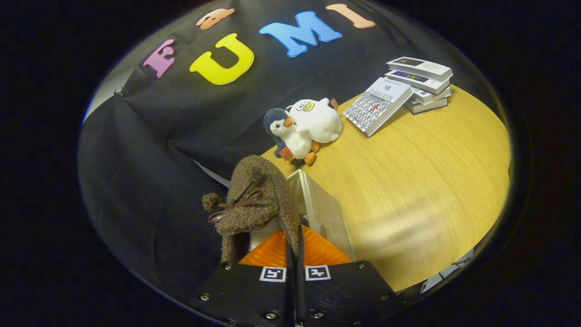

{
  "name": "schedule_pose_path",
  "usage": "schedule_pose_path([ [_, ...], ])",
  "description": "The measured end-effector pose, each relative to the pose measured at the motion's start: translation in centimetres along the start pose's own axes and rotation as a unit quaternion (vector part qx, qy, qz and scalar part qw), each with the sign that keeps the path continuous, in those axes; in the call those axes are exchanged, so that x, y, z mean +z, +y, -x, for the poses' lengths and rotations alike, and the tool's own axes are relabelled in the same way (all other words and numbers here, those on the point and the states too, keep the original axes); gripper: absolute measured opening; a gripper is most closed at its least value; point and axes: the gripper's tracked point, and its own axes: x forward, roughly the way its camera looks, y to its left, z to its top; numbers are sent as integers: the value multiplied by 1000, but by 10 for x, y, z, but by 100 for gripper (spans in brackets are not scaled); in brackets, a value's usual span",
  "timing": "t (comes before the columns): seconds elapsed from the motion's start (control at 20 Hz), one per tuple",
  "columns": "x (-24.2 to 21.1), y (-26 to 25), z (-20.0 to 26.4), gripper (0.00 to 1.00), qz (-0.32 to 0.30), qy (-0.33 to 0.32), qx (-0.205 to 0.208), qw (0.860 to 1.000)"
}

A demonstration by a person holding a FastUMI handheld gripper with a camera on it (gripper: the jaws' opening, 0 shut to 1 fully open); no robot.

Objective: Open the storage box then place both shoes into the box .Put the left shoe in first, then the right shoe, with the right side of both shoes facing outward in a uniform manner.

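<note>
1. Wood-grain laminate in a warm yellow tone forms the round table (422,181), and a pale sheen of reflected light is seen across its near part.
2. Black cloth is hung behind the table as the booth's wall (150,150), creased in several folds; a strip of lighter wall is glimpsed past its far edge.
3. A brown fuzzy shoe (258,200), trimmed with a bow and pompoms, is gripped by the gripper (294,247): the fingers are clenched together on its edge, almost meeting, and the shoe is held up just ahead of them.
4. A pale storage box (324,213) is seen right beside the shoe, resting on the table's near edge; whether it is open cannot be told.
5. Two plush toys (304,127), a penguin and a white duck leaning on each other, are set beyond the box near the cloth.
6. A stack of books (422,84) is placed further back on the table, with one patterned book (376,104) leaned against it.
</note>
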Motion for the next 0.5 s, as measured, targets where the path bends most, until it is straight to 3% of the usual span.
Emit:
schedule_pose_path([
  [0.15,-19,-3,-12,1,6,7,-18,1000],
  [0.25,-19,3,-12,9,12,-4,-5,1000],
  [0.5,27,5,20,94,98,-89,-21,991],
])
